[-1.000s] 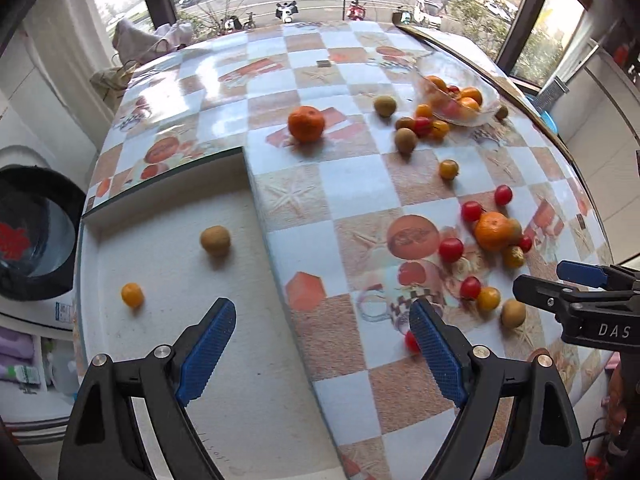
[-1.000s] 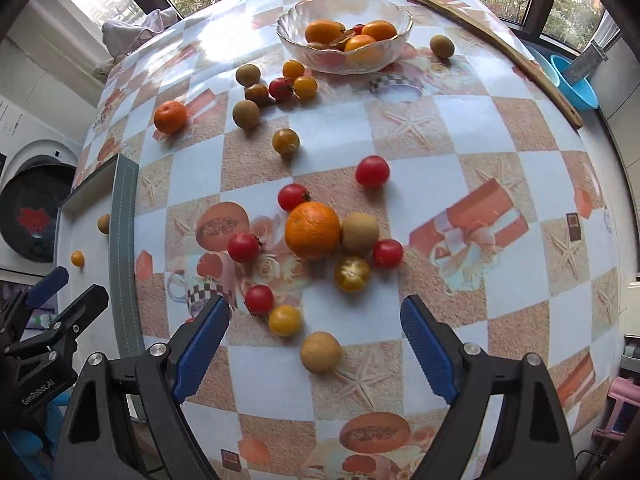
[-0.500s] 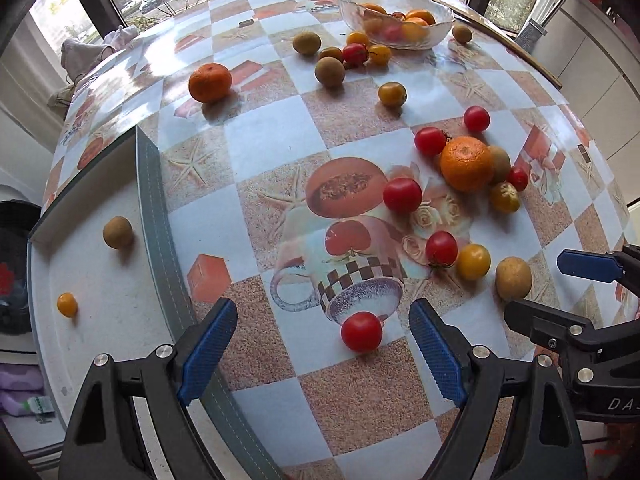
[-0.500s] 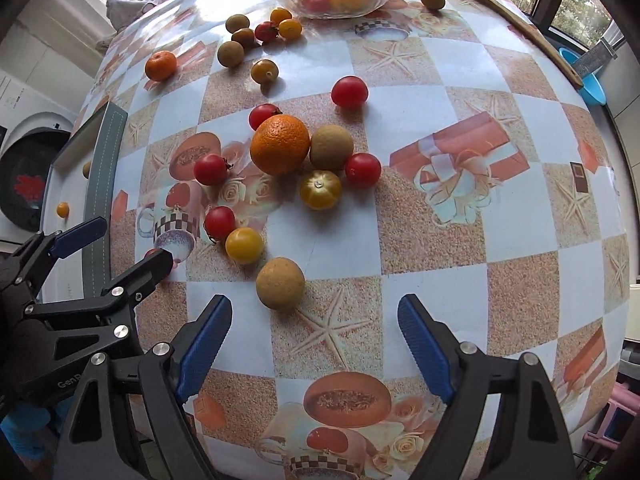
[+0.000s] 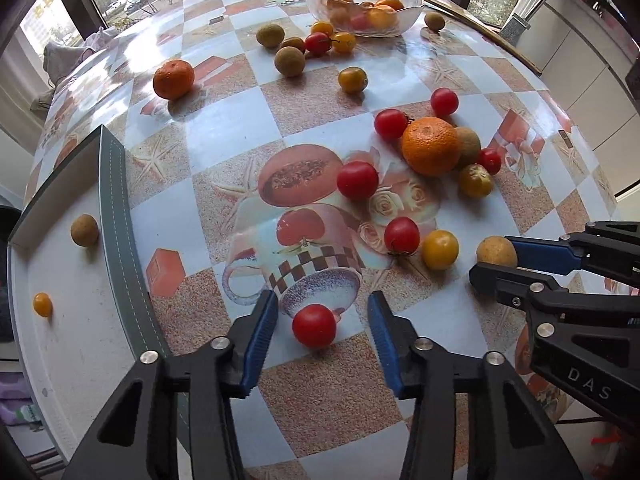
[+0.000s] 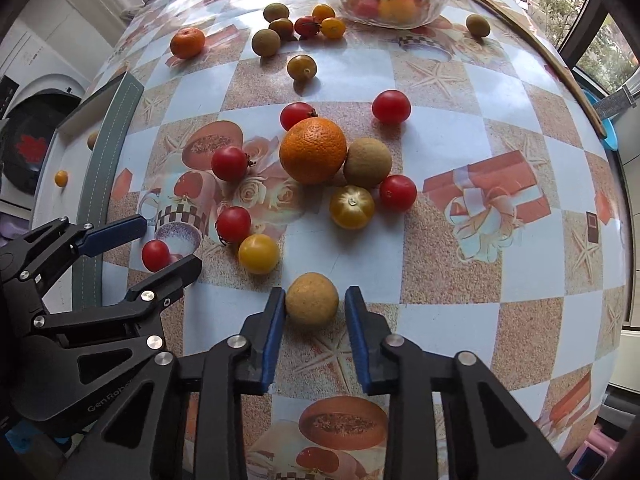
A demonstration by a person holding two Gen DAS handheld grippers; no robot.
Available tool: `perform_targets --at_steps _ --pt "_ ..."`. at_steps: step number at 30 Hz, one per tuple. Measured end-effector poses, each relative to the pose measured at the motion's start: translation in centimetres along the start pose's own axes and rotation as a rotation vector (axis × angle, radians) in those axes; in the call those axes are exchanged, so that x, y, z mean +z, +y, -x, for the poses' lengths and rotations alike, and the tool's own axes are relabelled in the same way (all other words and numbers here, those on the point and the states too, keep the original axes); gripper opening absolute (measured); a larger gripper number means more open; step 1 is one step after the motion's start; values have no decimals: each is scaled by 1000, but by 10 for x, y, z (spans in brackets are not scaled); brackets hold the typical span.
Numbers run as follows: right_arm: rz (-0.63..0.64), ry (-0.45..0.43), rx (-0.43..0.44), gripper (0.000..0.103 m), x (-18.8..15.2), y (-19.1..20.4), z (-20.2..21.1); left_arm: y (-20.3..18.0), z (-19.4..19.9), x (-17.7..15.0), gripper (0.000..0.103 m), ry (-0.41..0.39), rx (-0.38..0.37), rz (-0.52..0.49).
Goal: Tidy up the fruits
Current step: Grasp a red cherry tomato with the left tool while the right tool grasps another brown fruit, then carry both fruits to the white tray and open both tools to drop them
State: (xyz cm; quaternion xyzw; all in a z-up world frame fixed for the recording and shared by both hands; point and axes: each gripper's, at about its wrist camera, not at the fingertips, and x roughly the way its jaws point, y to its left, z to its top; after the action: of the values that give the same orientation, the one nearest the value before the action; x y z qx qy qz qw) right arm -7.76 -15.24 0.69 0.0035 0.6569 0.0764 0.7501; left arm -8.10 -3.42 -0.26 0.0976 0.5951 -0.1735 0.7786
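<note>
Btwn right tool (image 6: 315, 304) pads: tan fruit (image 6: 312, 299)

Left wrist view: steep look-down, close over table (image 5: 224, 132), bowl (image 5: 362, 0) far at top. Right wrist view: near-vertical, equally close, just to the right. Shared: orange (image 5: 430, 146) (image 6: 313, 150), surrounding fruit, bowl; each sees the other's gripper.
</note>
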Motion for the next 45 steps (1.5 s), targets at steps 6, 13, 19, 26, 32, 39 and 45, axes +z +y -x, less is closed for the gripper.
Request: perform_targets --at_steps 6,13,19,26,32,39,45 --pt "-52 -1 34 28 1 -6 4 5 7 1 21 16 -78 83" --pt "-82 -20 54 28 5 -13 17 31 31 2 21 -6 -108 169" --pt "-78 -43 67 29 13 -8 27 61 41 -1 21 -32 -95 205" --pt "-34 -60 88 29 29 20 32 94 55 -11 21 -64 -68 260" --pt "8 -62 114 29 37 51 31 120 60 -24 21 -80 -27 322" --pt "90 -61 135 29 45 95 30 159 65 -49 21 -89 26 400" --pt "150 -50 171 29 52 133 26 190 63 -72 21 -80 68 469"
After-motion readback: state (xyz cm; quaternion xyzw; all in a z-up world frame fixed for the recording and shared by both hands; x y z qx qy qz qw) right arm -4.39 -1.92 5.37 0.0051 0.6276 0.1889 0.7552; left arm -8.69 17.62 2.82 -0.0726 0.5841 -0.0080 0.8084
